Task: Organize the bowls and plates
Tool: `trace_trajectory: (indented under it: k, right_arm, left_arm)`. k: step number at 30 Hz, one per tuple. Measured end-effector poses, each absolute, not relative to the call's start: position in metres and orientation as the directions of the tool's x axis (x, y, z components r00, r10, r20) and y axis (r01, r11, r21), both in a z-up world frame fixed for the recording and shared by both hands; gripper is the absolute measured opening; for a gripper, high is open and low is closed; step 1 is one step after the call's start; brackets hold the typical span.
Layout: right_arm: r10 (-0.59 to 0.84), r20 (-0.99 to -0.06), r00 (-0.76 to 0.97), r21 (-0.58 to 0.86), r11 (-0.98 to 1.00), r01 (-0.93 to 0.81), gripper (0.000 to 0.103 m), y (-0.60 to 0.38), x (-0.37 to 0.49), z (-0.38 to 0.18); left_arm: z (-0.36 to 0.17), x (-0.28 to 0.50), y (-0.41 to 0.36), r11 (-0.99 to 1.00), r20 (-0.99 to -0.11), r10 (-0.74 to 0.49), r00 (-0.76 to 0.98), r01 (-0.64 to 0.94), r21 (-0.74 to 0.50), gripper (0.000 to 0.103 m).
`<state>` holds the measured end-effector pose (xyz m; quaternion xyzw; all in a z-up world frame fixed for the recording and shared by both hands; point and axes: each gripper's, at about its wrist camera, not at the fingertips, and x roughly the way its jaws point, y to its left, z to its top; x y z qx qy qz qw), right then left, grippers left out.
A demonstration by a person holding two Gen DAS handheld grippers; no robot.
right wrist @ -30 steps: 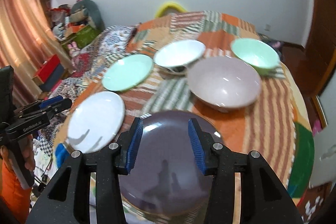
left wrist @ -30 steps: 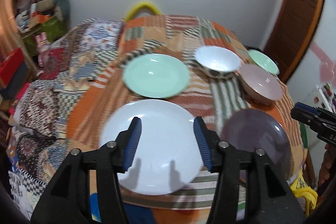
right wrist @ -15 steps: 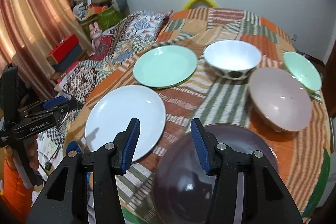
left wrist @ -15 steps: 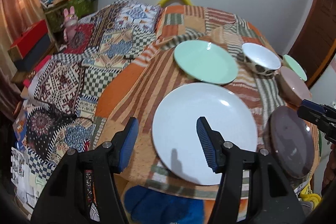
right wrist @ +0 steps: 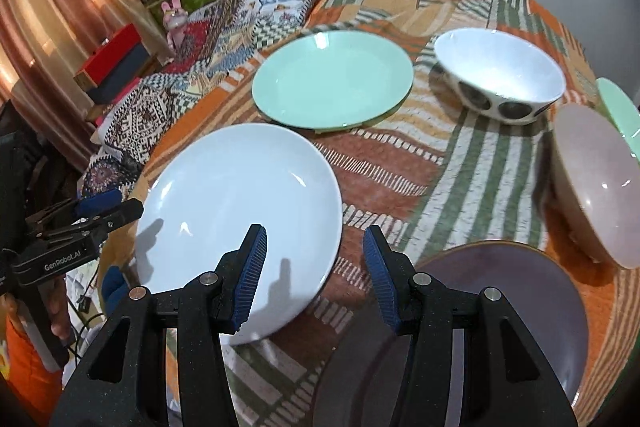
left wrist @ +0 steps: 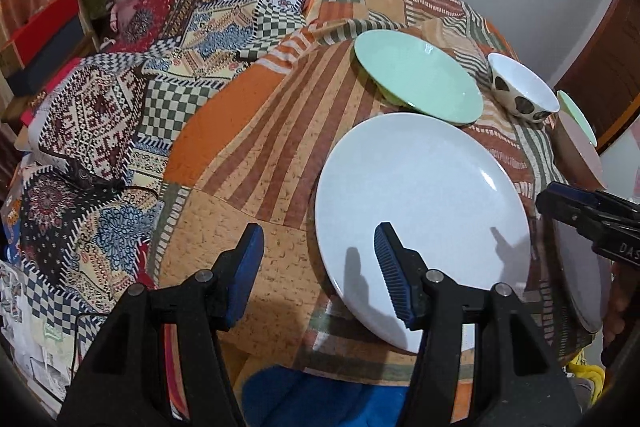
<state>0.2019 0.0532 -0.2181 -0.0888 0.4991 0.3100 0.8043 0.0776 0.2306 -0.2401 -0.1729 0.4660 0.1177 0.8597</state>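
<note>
Both hand-held grippers, left (left wrist: 318, 267) and right (right wrist: 314, 267), are held released and empty. The white plate (left wrist: 420, 211), overhanging the tabletop's (left wrist: 248, 155) near edge, could be tipped off by a clumsy rim grasp.

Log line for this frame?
left gripper: open, empty | right gripper: open, empty | white plate: untouched on tablecloth

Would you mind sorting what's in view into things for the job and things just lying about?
For the job:
white plate
green plate
purple plate
spotted bowl
pink bowl
green bowl

Lying about:
pink rabbit toy
red box
</note>
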Motion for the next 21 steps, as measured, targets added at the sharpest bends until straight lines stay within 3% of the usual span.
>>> trace_trajectory:
  k: [6, 11, 21]
  right_arm:
    - [0.382, -0.883, 0.273, 0.163, 0.794, -0.586, 0.047, 0.059, 0.207, -0.229]
    - [0.371, -0.898, 0.236, 0.180, 0.800, -0.572, 0.046, 0.062, 0.215, -0.238]
    - [0.357, -0.913, 0.199, 0.194, 0.807, -0.557, 0.029, 0.064, 0.222, -0.249]
  left_arm:
    - [-0.252, 0.083, 0.236, 0.908, -0.847, 0.018, 0.532, -0.363, -0.208, 0.056]
    - [-0.260, 0.085, 0.237, 0.909, -0.850, -0.012, 0.526, -0.349, -0.228, 0.044]
    - [-0.266, 0.088, 0.234, 0.902, -0.842, -0.081, 0.533, -0.320, -0.289, 0.028]
